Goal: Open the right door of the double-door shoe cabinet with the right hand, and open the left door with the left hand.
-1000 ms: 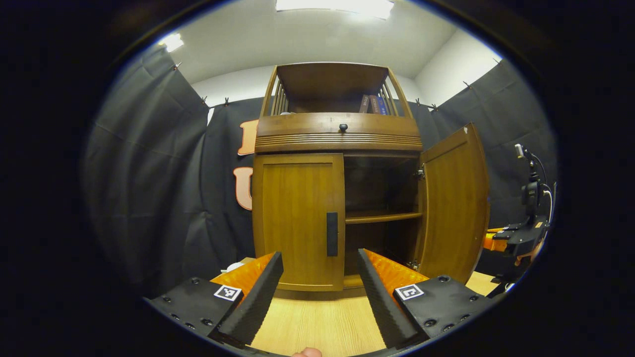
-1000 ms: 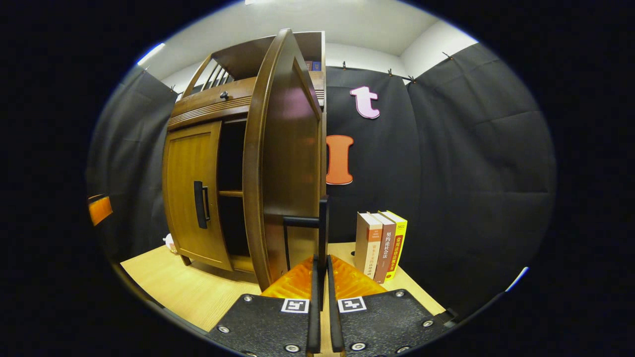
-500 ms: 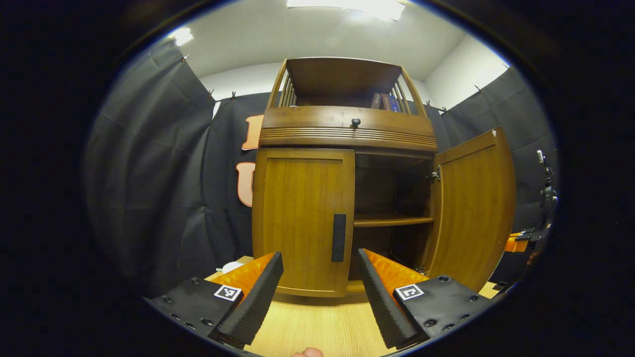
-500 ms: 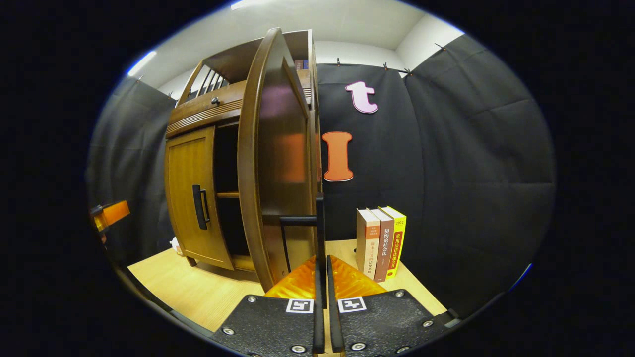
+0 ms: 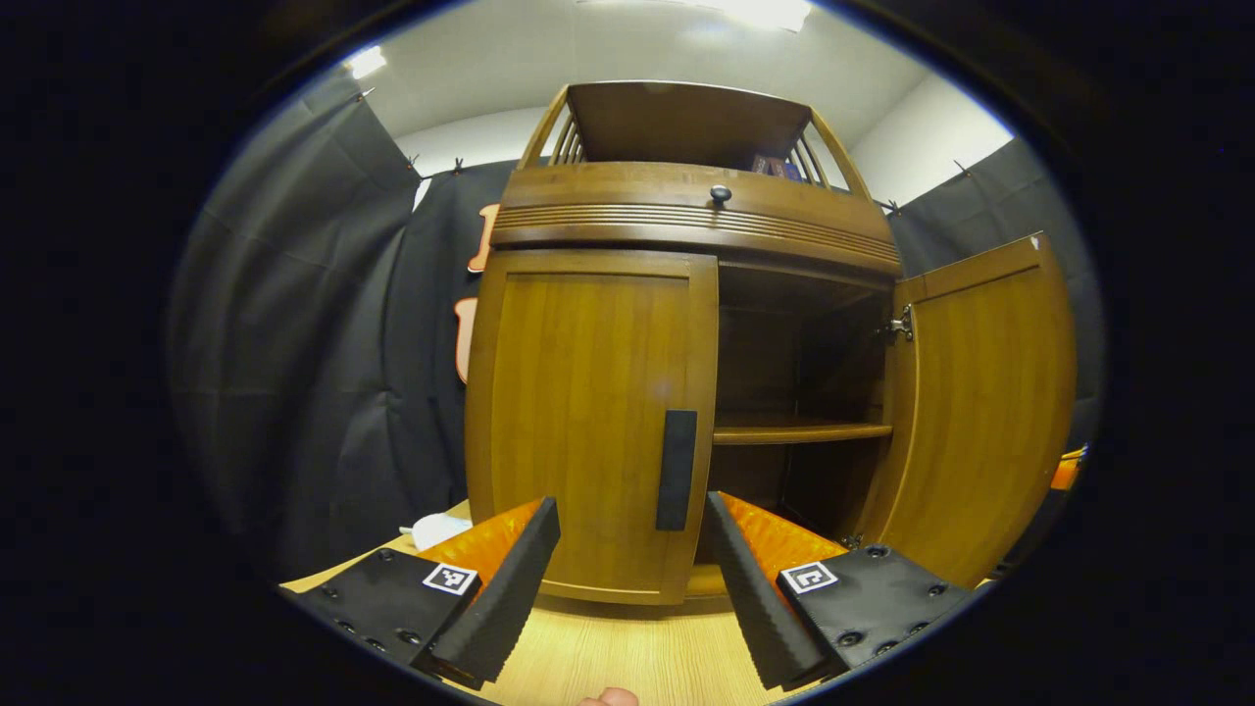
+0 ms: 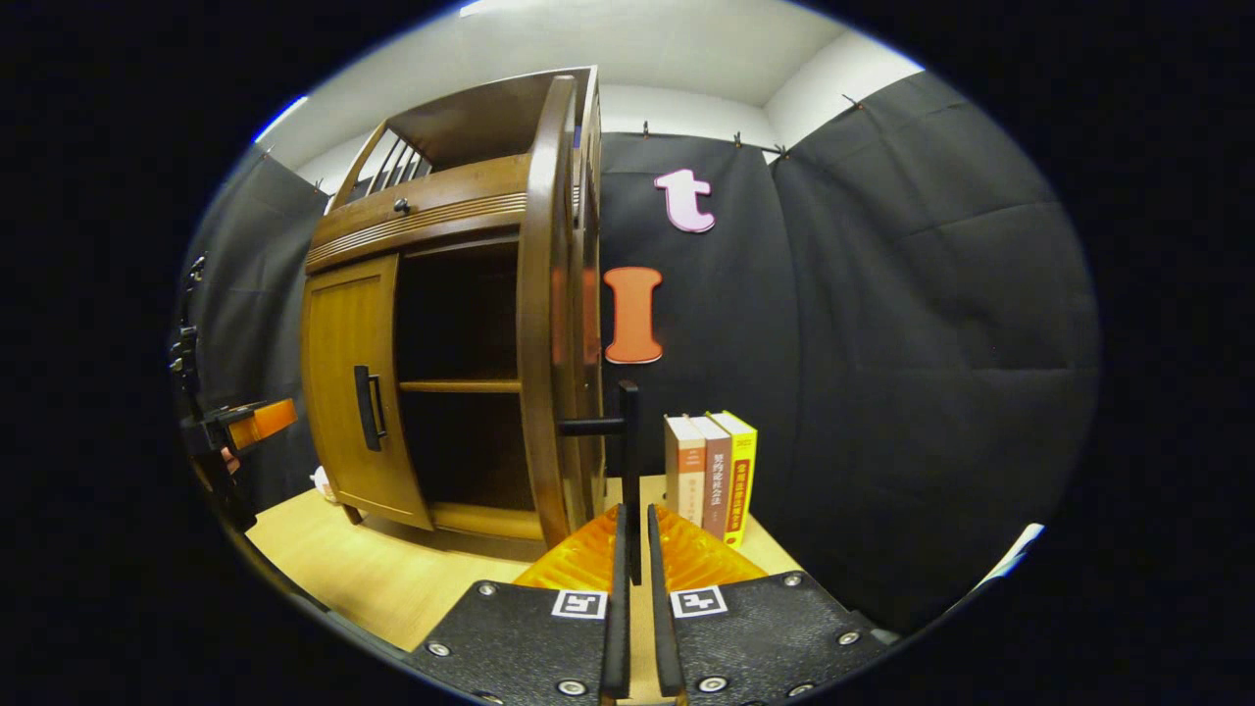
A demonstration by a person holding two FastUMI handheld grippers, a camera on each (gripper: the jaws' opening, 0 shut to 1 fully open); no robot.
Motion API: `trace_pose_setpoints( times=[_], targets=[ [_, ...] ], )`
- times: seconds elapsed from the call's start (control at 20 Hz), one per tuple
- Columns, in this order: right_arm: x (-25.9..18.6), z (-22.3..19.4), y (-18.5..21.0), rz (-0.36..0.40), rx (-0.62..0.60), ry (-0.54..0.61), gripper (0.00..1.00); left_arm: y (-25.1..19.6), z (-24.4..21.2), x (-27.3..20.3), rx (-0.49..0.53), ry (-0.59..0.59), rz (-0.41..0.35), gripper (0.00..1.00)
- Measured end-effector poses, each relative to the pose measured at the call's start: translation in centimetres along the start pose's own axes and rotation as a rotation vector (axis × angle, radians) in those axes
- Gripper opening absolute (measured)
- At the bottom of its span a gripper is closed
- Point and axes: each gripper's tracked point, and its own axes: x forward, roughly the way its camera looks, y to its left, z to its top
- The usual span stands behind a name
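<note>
The wooden shoe cabinet (image 5: 686, 211) fills the left gripper view. Its left door (image 5: 588, 412) is closed, with a dark vertical handle (image 5: 677, 469) by its inner edge. My left gripper (image 5: 630, 515) is open just short of that handle, touching nothing. The right door (image 5: 980, 412) stands wide open, showing a shelf (image 5: 799, 429). In the right gripper view that door (image 6: 547, 324) is edge-on, and my right gripper (image 6: 633, 518) is shut on its dark handle (image 6: 627, 431). The left gripper (image 6: 255, 422) appears far left there, before the closed left door (image 6: 348, 392).
Three upright books (image 6: 708, 476) stand on the light wooden table (image 6: 392, 579) right of the cabinet, against the black cloth wall. A small white object (image 5: 436, 529) lies by the cabinet's left foot. A drawer with a round knob (image 5: 721, 193) sits above the doors.
My left gripper has moved closer to the left door, whose handle now sits just above the fingers. The right door has swung wider with my right gripper on its handle.
</note>
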Motion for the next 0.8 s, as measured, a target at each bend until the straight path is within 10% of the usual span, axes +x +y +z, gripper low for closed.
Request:
trace_pose_setpoints(
  times=[0.3,0.55,0.8],
  targets=[
    [-1.9,0.3,-0.9,-0.015,-0.05,-0.007,0.29,-2.6,-0.4,4.8,0.035,-0.001,-0.041,0.97],
    [-2.3,0.0,-0.8,-0.018,-0.044,-0.001,0.79,-3.5,-1.8,9.1,0.049,0.027,-0.049,0.98],
    [-3.3,-0.2,-1.7,-0.028,-0.004,0.011,0.88,-2.5,-3.4,13.4,0.058,0.055,-0.017,0.98]
  ],
)
